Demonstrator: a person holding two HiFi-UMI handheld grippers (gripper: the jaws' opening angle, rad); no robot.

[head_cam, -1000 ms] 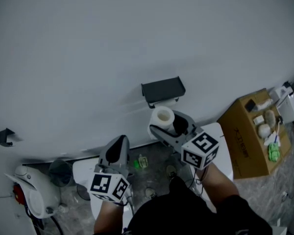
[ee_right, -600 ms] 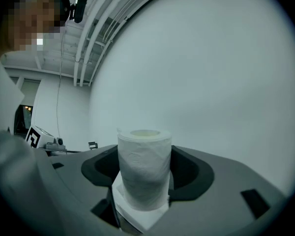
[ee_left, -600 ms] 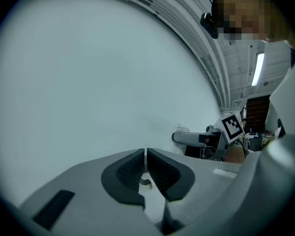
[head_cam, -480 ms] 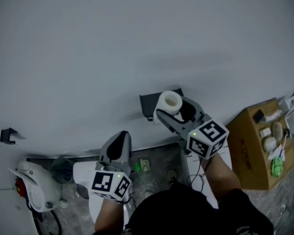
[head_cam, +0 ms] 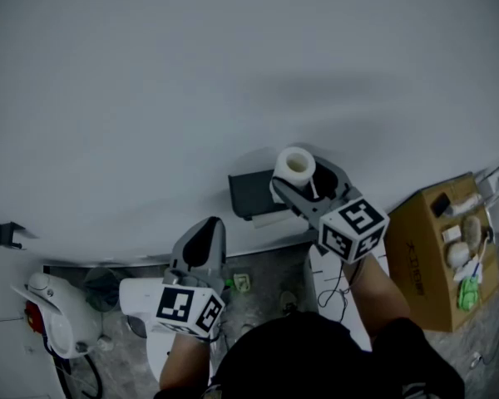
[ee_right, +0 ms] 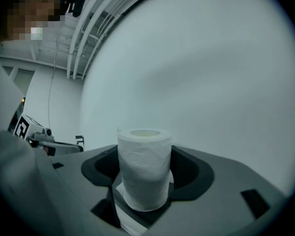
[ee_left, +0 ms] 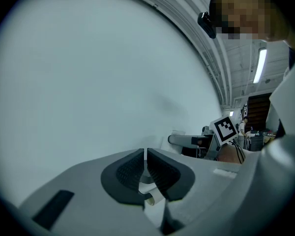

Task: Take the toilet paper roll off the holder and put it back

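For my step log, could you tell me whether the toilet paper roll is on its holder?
Off. The right gripper holds the toilet paper roll upright, beside the black holder, not on it.

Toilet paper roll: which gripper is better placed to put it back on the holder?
Right. The right gripper holds the toilet paper roll between its jaws, close beside the black holder on the wall. The left gripper is shut and farther from the holder.
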